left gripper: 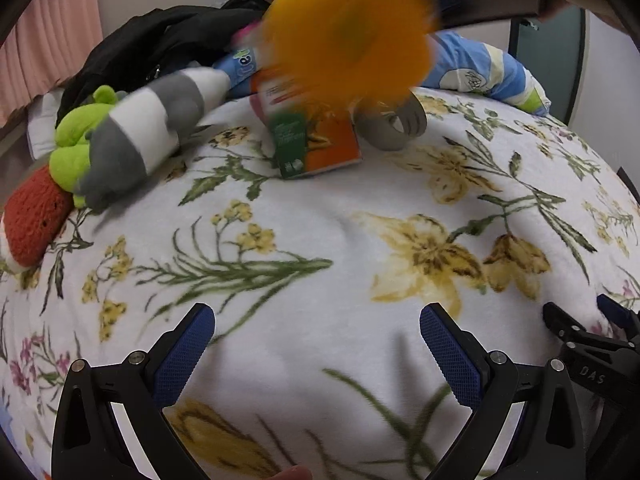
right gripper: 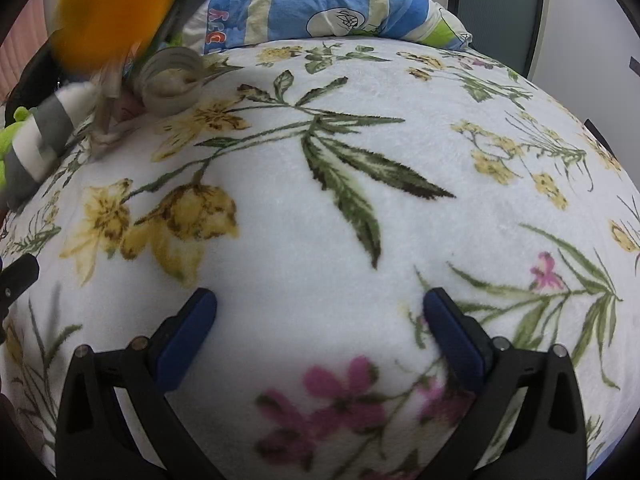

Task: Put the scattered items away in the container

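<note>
Both the left gripper (left gripper: pixel 316 344) and the right gripper (right gripper: pixel 320 332) had their jaws spread wide, holding nothing, above the floral blanket (left gripper: pixel 320 240). Behind the orange-and-green carton (left gripper: pixel 316 136) blurred an orange ball (left gripper: pixel 348 28) (heavily smeared). A grey tape roll (left gripper: pixel 394 126) lay right of the carton, a striped plush (left gripper: pixel 148 132) to its left.

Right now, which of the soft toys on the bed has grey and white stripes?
The long plush lying between the green toy and the orange carton; the others are plain green or red.
</note>
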Available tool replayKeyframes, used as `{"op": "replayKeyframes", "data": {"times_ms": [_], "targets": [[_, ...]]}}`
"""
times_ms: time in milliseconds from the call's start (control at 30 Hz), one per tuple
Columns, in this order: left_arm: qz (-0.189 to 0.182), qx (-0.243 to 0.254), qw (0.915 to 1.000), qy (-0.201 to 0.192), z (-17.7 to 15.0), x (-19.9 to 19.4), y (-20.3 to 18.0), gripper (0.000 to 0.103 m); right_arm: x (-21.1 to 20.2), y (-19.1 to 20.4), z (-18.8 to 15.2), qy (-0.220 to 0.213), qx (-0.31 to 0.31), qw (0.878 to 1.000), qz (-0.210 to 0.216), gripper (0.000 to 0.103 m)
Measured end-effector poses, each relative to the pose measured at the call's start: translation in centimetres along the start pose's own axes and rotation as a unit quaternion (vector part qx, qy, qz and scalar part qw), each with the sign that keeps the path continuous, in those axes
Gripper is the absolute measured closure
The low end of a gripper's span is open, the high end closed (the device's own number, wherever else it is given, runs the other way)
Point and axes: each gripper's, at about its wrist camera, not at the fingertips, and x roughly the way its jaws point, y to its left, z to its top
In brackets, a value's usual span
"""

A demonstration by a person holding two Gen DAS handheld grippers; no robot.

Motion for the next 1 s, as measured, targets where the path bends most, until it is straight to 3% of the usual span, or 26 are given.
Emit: {"op": "replayKeyframes", "data": {"times_ms": [1000], "targets": [[-0.037, 0.005, 0.9993, -0.004, 1.8, -2.2, -2.7, 0.001, 0.0, -0.1, -0.1, 0.000, -0.001, 1.000, 0.002, 0.000]]}}
